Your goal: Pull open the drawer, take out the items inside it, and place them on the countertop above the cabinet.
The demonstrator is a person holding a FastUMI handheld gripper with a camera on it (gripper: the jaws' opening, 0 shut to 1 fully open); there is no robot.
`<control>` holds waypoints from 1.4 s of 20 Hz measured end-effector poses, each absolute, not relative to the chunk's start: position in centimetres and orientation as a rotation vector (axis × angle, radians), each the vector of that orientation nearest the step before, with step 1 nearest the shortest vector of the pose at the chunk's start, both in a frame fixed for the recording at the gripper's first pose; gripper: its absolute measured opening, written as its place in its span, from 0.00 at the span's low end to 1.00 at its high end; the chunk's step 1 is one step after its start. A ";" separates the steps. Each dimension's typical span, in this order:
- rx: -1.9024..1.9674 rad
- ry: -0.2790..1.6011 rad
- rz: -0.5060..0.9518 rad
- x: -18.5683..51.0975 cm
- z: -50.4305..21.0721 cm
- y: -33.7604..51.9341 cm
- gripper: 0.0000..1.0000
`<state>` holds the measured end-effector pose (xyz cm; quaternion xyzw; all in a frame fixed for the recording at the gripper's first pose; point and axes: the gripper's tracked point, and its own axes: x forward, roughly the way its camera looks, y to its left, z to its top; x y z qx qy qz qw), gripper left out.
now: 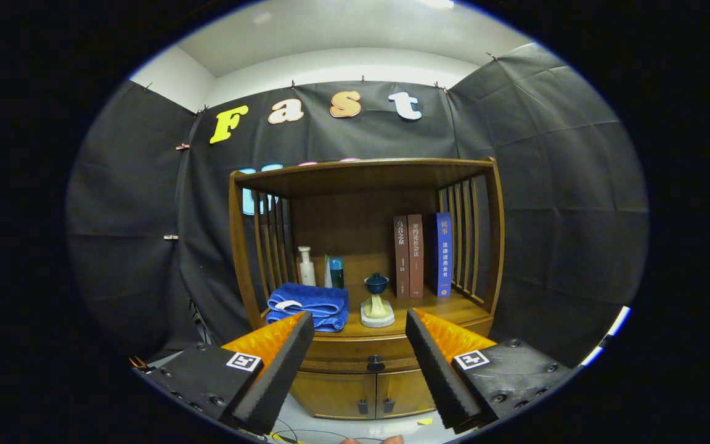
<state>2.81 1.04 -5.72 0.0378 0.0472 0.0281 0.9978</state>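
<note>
A wooden cabinet (367, 259) stands against the booth wall, a short way beyond my fingers. Its drawer (355, 353) is closed, with a dark knob (375, 364) seen between my fingers. The countertop (453, 311) above the drawer carries a folded blue towel (309, 305), a white pump bottle (306, 266), a teal tube (335, 272), a small lamp-like ornament (377, 302) and three upright books (421, 256). My gripper (360, 322) is open and holds nothing, its fingers (281, 370) framing the drawer front from a distance.
Below the drawer are two cabinet doors (373, 391) with small dark handles. Slatted wooden sides (463, 240) and a top shelf (361, 172) enclose the countertop. A pale floor (330, 425) with thin cables lies before the cabinet. Fingertips of a hand (372, 440) show beneath my fingers.
</note>
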 end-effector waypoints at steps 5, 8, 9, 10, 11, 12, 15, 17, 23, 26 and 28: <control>0.060 0.089 0.051 1.9 -4.1 0.5 0.98; 0.048 0.090 0.069 1.9 -3.7 1.0 0.98; 0.041 0.090 0.069 1.9 -3.7 1.1 0.97; 0.037 0.090 0.072 1.8 -3.5 1.2 0.97; 0.032 0.089 0.079 1.7 -3.4 1.5 0.97; 0.028 0.086 0.084 1.7 -3.1 1.6 0.97; 0.031 0.089 0.107 1.4 -2.7 2.2 0.97; 0.046 0.095 0.110 1.2 -2.4 2.3 0.98; 0.026 0.081 0.098 1.3 -1.6 2.1 0.98; 0.009 0.074 0.095 1.4 -1.5 2.1 0.98; 0.011 0.078 0.102 1.2 -1.6 2.4 0.98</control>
